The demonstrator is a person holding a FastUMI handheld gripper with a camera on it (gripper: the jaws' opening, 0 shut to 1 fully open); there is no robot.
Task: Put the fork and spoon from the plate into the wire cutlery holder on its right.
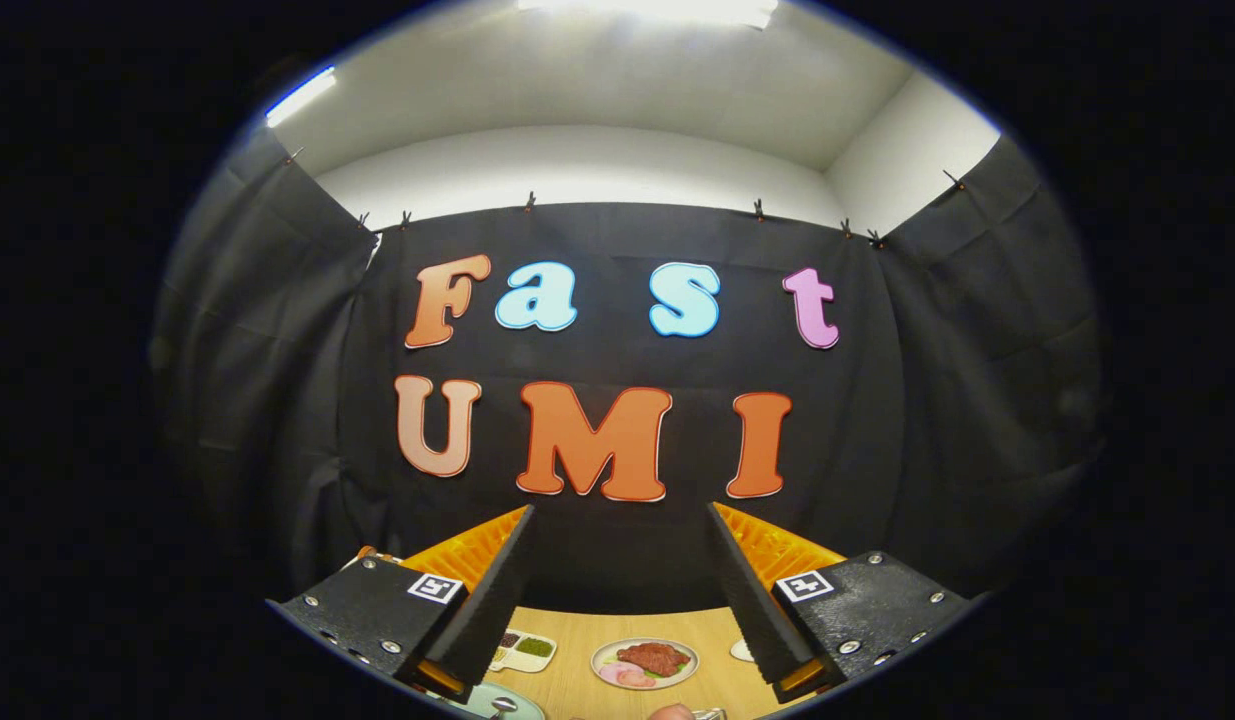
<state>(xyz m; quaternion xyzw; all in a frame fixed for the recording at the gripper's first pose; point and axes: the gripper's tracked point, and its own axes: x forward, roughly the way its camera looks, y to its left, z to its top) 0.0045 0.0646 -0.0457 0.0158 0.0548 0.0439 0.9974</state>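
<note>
The claw (pixel 617 590) is held high above the surface (pixel 577 680), its 2 fingers spread wide apart with nothing between them. Below the gap, on the wooden surface, sits a dish of food (pixel 644 662). A divided tray (pixel 523 650) lies just beside the left finger. Nearer, a plate (pixel 497 702) is partly hidden under the left finger, with a spoon (pixel 502 706) on it. The fork cannot be made out. Black cloth stands beyond the surface.
</note>
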